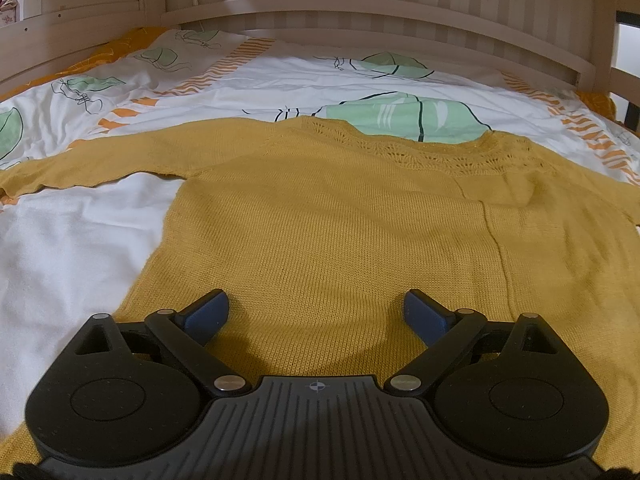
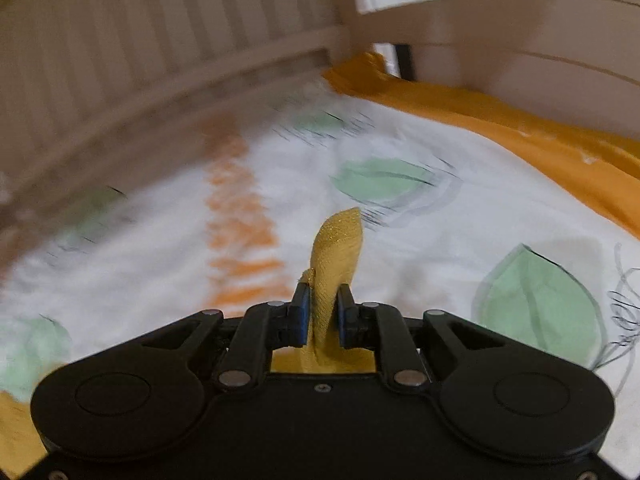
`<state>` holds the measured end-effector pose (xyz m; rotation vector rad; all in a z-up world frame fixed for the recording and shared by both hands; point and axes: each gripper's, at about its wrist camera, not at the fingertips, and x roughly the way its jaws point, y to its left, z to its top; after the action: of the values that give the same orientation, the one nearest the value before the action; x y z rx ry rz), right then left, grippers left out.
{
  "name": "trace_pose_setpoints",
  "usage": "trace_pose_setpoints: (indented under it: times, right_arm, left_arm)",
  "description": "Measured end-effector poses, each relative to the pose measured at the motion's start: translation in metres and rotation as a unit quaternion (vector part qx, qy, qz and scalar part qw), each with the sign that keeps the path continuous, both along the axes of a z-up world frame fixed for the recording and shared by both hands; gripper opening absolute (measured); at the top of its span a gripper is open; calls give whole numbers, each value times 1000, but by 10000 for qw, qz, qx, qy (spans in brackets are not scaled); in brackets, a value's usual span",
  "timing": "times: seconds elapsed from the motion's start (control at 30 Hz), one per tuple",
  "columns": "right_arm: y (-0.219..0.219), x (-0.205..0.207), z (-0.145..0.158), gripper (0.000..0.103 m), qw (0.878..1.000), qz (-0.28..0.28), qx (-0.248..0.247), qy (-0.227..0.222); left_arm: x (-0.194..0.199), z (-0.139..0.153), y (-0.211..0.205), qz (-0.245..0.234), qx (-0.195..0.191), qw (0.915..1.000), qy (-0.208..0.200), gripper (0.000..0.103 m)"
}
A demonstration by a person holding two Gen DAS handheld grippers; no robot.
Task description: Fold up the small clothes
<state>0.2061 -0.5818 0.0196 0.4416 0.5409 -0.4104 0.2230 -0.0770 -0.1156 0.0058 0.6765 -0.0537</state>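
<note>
A mustard-yellow knitted sweater [image 1: 328,216] lies spread flat on the bed's white duvet cover printed with green leaves and orange stripes [image 1: 248,80], one sleeve stretched out toward the left in the left wrist view, its lacy neckline toward the pale wooden slatted bed frame [image 1: 360,12]. The left claw [image 1: 316,314] hovers over the sweater's lower body, its blue-padded jaws spread wide with nothing between them. The right claw [image 2: 322,316] is closed tight on a bunched fold of the same yellow knit [image 2: 338,256], which pokes up between the pads above the blurred duvet. An orange sheet [image 2: 500,120] edges the bed's far side
</note>
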Motion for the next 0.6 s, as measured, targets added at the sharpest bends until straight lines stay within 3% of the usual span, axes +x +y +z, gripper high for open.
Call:
trace_pose_setpoints:
  times: [0.17, 0.3, 0.5, 0.6]
  right_arm:
    - [63, 24, 54, 21, 9975, 577, 314, -278]
    - [130, 52, 80, 21, 9883, 1211, 825, -432]
    - [251, 96, 81, 21, 9572, 2422, 1541, -365]
    - [314, 118, 66, 21, 9435, 2964, 1481, -57]
  left_arm:
    - [0, 0, 0, -1, -7, 10000, 1, 96]
    - [0, 0, 0, -4, -29, 10000, 1, 96]
    - [1, 0, 1, -10, -79, 10000, -1, 96]
    - [1, 0, 1, -7, -86, 10000, -1, 96]
